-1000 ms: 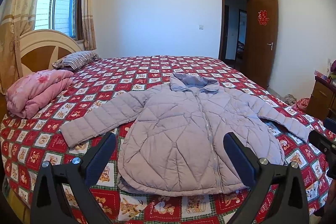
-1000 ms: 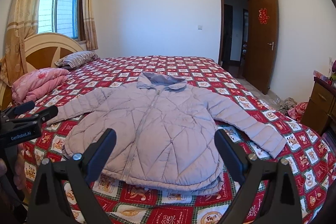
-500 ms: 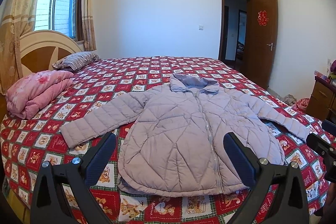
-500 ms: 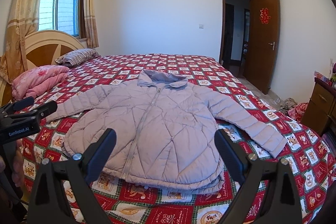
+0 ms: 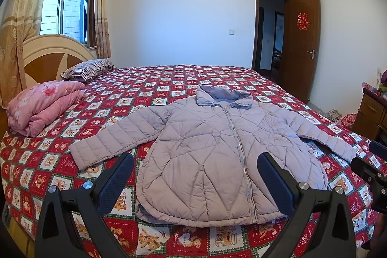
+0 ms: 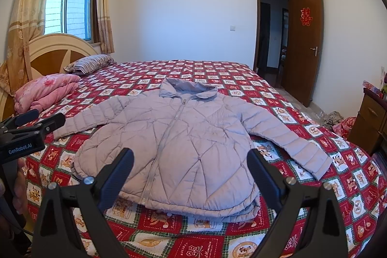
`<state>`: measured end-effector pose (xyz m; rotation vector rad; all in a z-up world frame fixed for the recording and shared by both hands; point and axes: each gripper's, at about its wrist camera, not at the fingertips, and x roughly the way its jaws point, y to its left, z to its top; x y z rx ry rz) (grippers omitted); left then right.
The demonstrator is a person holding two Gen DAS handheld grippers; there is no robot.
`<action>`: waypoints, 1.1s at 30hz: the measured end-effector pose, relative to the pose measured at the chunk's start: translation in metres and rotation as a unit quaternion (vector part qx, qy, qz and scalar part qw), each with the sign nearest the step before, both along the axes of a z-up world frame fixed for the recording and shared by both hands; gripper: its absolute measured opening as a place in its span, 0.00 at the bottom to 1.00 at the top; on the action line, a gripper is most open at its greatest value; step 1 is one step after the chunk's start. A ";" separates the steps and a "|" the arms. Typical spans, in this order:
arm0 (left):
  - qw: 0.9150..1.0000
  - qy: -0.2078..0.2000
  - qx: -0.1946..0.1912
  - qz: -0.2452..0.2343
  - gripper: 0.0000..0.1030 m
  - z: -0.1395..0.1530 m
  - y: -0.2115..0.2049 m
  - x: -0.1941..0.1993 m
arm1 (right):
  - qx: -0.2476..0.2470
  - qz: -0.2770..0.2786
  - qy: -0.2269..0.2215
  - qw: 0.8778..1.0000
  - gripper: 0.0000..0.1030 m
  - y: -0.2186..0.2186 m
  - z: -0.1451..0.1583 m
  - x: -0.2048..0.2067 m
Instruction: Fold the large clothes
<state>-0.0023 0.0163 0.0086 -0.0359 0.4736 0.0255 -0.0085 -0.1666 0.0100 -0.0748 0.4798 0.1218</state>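
Both grippers hang above the near edge of the bed, jaws spread wide and holding nothing: the left gripper (image 5: 194,177) frames the lower left panel of the jacket (image 5: 217,149), and the right gripper (image 6: 191,173) frames the lower right panel. That lilac quilted jacket lies flat, front up and zipped, on the red patchwork bedspread (image 5: 145,86), its collar (image 5: 222,94) pointing away from the grippers and its hem (image 5: 205,221) nearest them, so the long axis of the body runs straight ahead from the fingers toward the far wall. Sleeves extend to either side and slightly toward the hem: the left sleeve (image 5: 116,137) lies ahead and outboard of the left gripper, while the right sleeve (image 6: 290,142) lies ahead and outboard of the right gripper, each sleeve thus nearer to the gripper of its own side. Height of the fingers above the cloth cannot be read with confidence through the fisheye lens, though neither appears to touch it. Judged from this layout, folding has not begun, and a sleeve folded inward over the body would be the likely opening step.
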 end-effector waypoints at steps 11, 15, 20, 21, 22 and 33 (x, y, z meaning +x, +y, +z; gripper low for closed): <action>1.000 0.000 0.000 0.000 0.99 0.000 0.000 0.000 | -0.001 0.001 0.003 1.000 0.94 0.001 -0.002 0.000; 1.000 0.000 0.000 -0.001 0.99 0.000 0.000 0.000 | -0.001 0.001 0.003 1.000 0.94 0.003 -0.002 0.000; 1.000 0.001 -0.001 -0.001 0.99 0.000 0.001 0.001 | -0.001 0.004 0.004 1.000 0.94 0.003 -0.004 0.001; 1.000 0.001 -0.002 -0.001 0.99 0.000 0.001 0.001 | 0.000 0.003 0.004 1.000 0.94 0.003 -0.005 0.001; 1.000 0.000 -0.002 -0.001 0.99 0.000 0.002 0.001 | 0.001 0.004 0.004 1.000 0.94 0.003 -0.005 0.002; 1.000 0.010 -0.004 -0.002 0.99 -0.006 0.001 0.009 | 0.004 0.006 0.017 1.000 0.94 0.001 -0.012 0.009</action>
